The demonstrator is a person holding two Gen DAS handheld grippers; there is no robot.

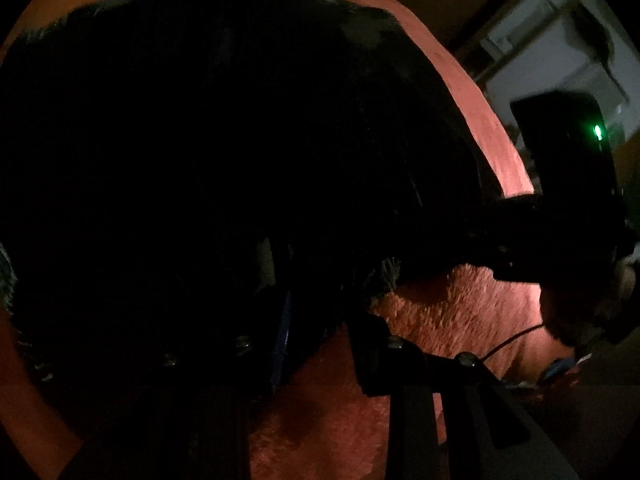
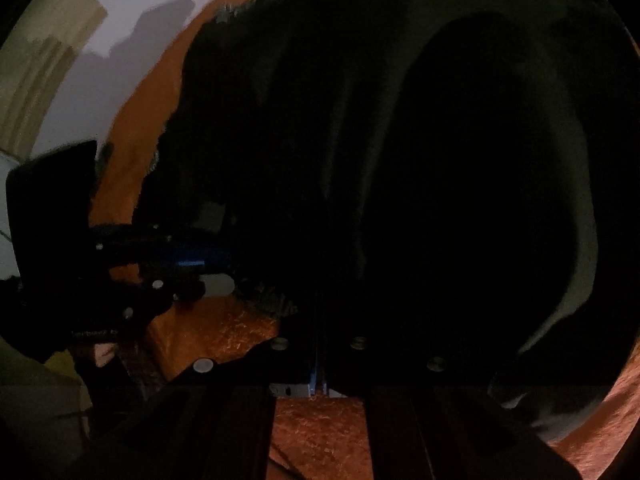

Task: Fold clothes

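A black garment (image 1: 208, 152) lies spread over an orange-red fuzzy cover (image 1: 460, 312) and fills most of both views; it also shows in the right wrist view (image 2: 440, 160). My left gripper (image 1: 288, 300) is shut on the garment's near edge, its blue-padded fingers buried in the cloth. My right gripper (image 2: 318, 320) is shut on the same edge, jaws pressed together. Each gripper shows in the other's view: the right one (image 1: 520, 236) at the right, the left one (image 2: 192, 264) at the left, both pinching the cloth edge.
The orange cover (image 2: 224, 332) runs under and around the garment. A pale wall (image 2: 120, 20) and a beige curtain (image 2: 36, 64) lie beyond at the left. A pale wall or cupboard (image 1: 560, 40) shows at the far right. The light is dim.
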